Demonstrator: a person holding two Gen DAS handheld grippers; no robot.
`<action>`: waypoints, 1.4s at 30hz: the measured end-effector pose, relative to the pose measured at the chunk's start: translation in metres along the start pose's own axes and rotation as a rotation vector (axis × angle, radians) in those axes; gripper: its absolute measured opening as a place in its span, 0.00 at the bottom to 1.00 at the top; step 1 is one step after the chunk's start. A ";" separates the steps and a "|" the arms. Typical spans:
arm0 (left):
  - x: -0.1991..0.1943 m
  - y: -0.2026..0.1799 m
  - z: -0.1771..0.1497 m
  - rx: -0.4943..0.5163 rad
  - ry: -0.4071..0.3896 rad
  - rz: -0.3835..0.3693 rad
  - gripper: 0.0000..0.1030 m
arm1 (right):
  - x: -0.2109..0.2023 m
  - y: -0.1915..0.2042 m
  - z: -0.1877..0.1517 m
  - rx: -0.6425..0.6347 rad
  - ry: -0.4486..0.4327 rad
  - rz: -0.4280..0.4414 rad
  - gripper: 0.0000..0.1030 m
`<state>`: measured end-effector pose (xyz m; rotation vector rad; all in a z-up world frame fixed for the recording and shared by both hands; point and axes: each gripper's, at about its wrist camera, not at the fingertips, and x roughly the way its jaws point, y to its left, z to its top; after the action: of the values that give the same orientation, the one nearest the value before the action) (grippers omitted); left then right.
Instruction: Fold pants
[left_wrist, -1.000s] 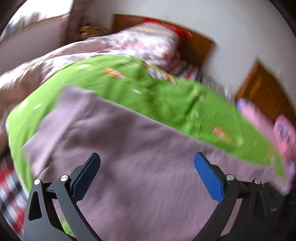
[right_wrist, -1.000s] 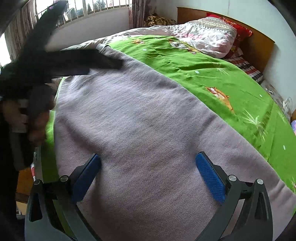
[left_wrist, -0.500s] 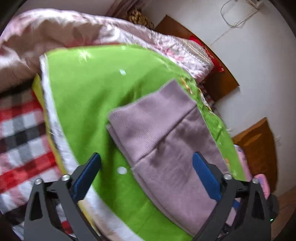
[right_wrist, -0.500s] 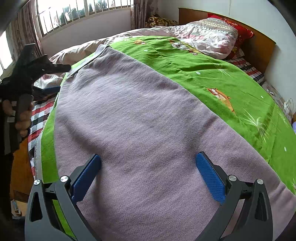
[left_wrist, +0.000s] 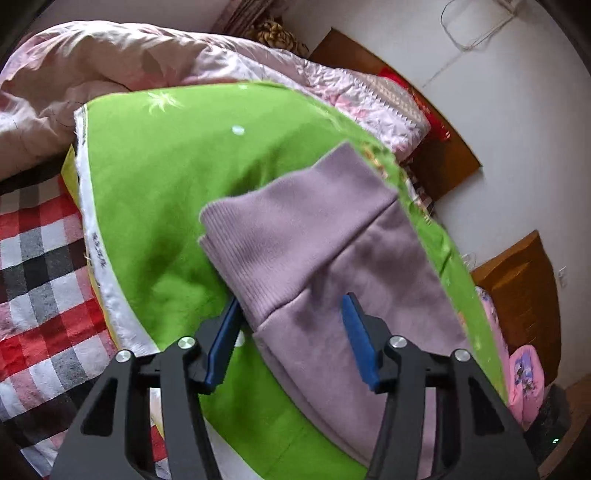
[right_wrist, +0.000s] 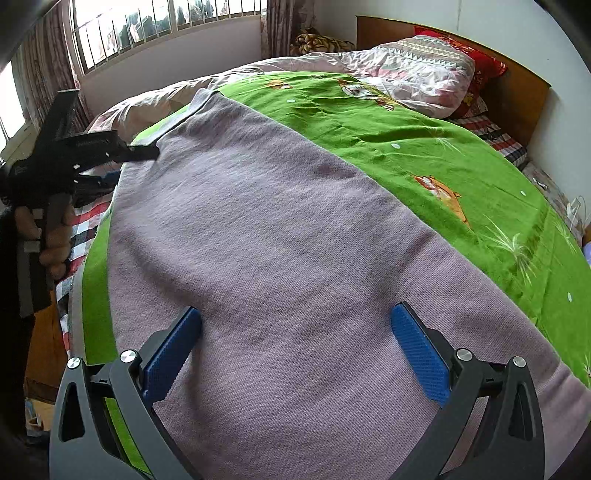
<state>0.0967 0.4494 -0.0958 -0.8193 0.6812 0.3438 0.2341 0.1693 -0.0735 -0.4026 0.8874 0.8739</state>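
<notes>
Mauve knit pants (right_wrist: 277, 221) lie flat along the near side of a green sheet (right_wrist: 424, 155) on a bed. Their ribbed end band (left_wrist: 295, 229) shows in the left wrist view. My left gripper (left_wrist: 291, 317) straddles the near corner of that band. Its jaws are closing with the fabric edge between them, and the pads (left_wrist: 225, 332) do not visibly press on it. In the right wrist view a hand (right_wrist: 55, 236) holds the left gripper (right_wrist: 135, 164) at the pants' far left corner. My right gripper (right_wrist: 295, 314) hangs open low over the other end of the pants.
A pink quilt (left_wrist: 110, 74) is bunched at the back of the bed. A red plaid sheet (left_wrist: 33, 266) covers the left bed edge. A wooden headboard (right_wrist: 517, 85) and pillows stand at the right, a window (right_wrist: 147, 29) behind, a wooden cabinet (left_wrist: 524, 302) by the wall.
The left gripper swung from above the middle of the pants to the ribbed end, rolled, sank closer, and its jaws narrowed around the corner. The right gripper stayed still.
</notes>
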 end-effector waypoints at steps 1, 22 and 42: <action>0.002 0.002 0.001 -0.008 0.001 -0.016 0.61 | 0.000 0.000 0.000 0.000 0.000 0.000 0.96; -0.114 -0.226 -0.039 0.580 -0.333 -0.164 0.14 | -0.091 -0.095 -0.037 0.533 -0.356 0.209 0.92; -0.092 -0.279 -0.216 0.935 0.007 -0.438 0.98 | -0.209 -0.160 -0.234 0.980 -0.403 0.127 0.94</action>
<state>0.0849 0.1025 0.0148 -0.0558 0.5616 -0.3695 0.1755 -0.1768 -0.0488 0.6638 0.8588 0.5122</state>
